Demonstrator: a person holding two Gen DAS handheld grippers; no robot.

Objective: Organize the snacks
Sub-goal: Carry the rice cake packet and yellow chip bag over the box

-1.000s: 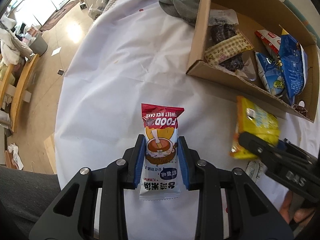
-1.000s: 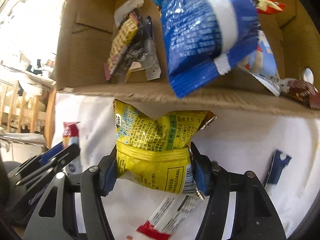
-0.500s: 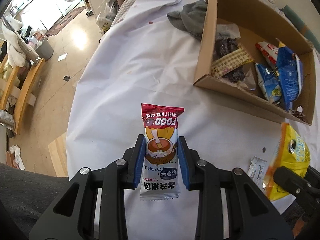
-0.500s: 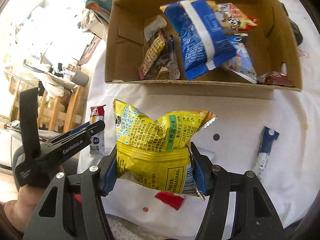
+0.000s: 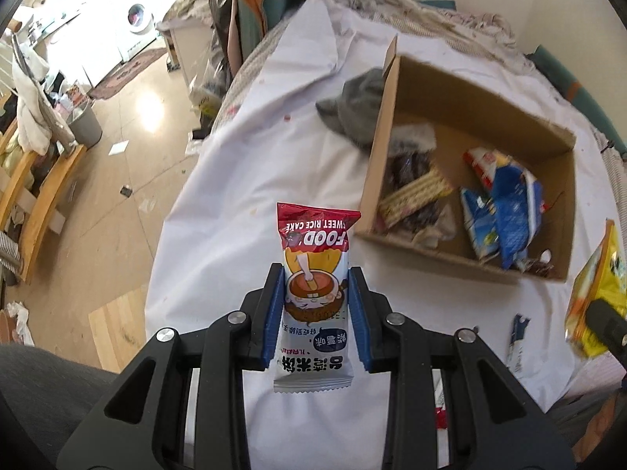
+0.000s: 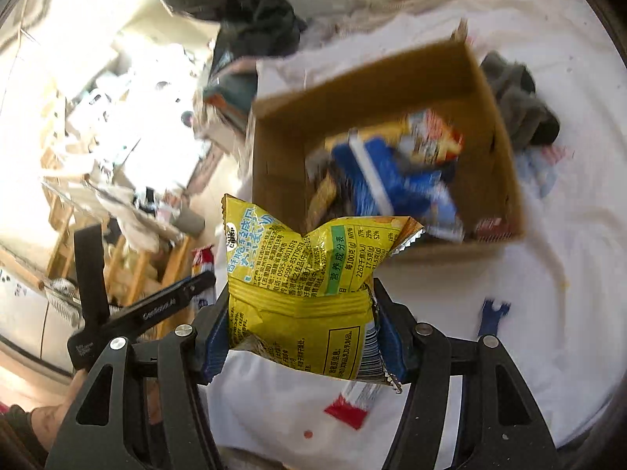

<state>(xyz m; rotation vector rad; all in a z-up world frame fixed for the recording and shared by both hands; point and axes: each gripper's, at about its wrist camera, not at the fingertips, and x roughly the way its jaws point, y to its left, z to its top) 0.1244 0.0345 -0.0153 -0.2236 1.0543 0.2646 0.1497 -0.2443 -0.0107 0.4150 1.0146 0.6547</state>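
Snacks are mid-transfer: both grippers carry one packet each, short of the open brown cardboard box [image 5: 462, 90] on the white cloth-covered table [image 5: 250, 149]. The left gripper [image 5: 315, 309] pinches a slim red-and-white rice cake wrapper [image 5: 313, 270] between its blue pads, the packet standing upright on the box's near-left side. The right gripper [image 6: 299, 323] clamps a crinkled yellow crisp bag [image 6: 309, 274] across its lower half, held in front of the box's near wall.

Inside the box lie a blue foil bag [image 5: 513, 211], a striped yellow bar [image 5: 415, 192] and dark wrapped pieces; the right wrist view is blurred, so the exact layout there is hard to read. A small blue-and-white sachet [image 5: 517, 333] and a red-tipped wrapper [image 6: 352, 407] lie on the cloth on the near side of the box.

To finish well, I would carry each packet clear over the box's near wall before letting go, aim the rice cake at the bare cardboard floor on the left, and lower the puffy bag gently so it settles rather than bouncing out.
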